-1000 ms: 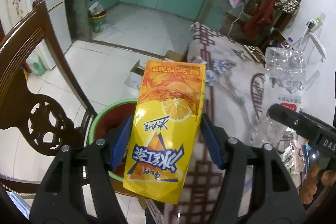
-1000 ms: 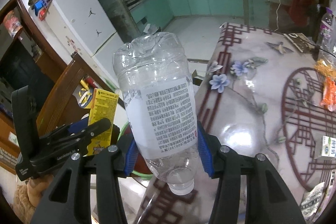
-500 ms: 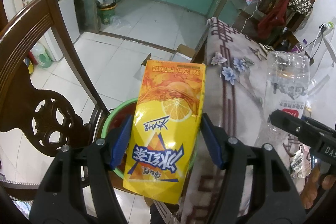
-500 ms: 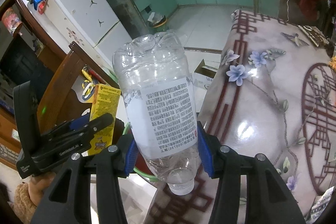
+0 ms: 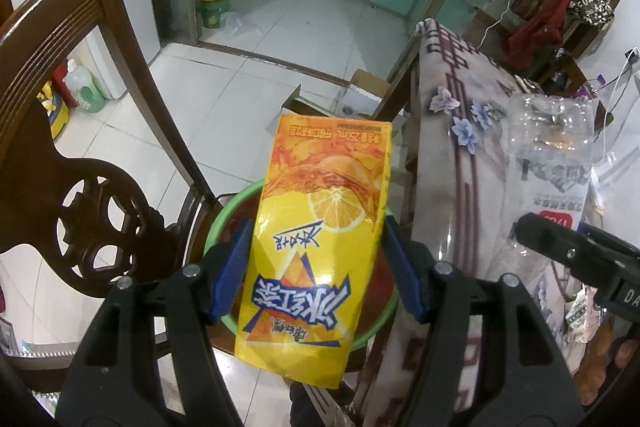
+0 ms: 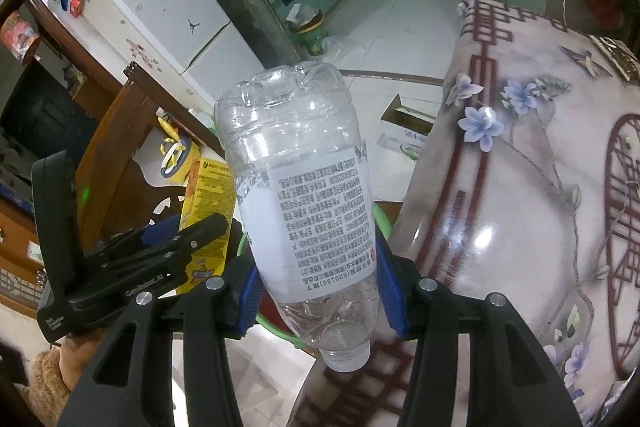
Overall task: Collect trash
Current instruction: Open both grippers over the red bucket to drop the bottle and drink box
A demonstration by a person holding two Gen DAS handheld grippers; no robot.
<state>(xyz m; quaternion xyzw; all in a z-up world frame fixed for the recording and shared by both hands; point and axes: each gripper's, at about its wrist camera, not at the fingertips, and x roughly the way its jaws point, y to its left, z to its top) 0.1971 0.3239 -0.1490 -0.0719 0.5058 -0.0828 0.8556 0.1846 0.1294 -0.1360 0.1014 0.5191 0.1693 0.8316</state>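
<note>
A yellow iced-tea carton (image 5: 320,235) is clamped upside down between the blue pads of my left gripper (image 5: 316,267), which is shut on it. It hangs over a green-rimmed red basin (image 5: 224,211) on the chair seat. My right gripper (image 6: 318,287) is shut on a clear empty plastic bottle (image 6: 304,195), held cap down, with the basin's green rim (image 6: 384,223) just behind it. In the right wrist view the left gripper (image 6: 180,239) and its carton (image 6: 208,187) sit to the left. The left wrist view shows the bottle (image 5: 548,163) at the right.
A dark carved wooden chair (image 5: 60,107) stands left of the basin. A table with a flowered cloth (image 5: 460,147) lies to the right, its edge close to the basin. An open cardboard box (image 5: 360,95) sits on the tiled floor, and a bin (image 5: 212,7) stands by the kitchen doorway.
Both grippers have sunk and shifted away from the table toward the chair and basin, which now show larger. Carton and bottle stay held as before.
</note>
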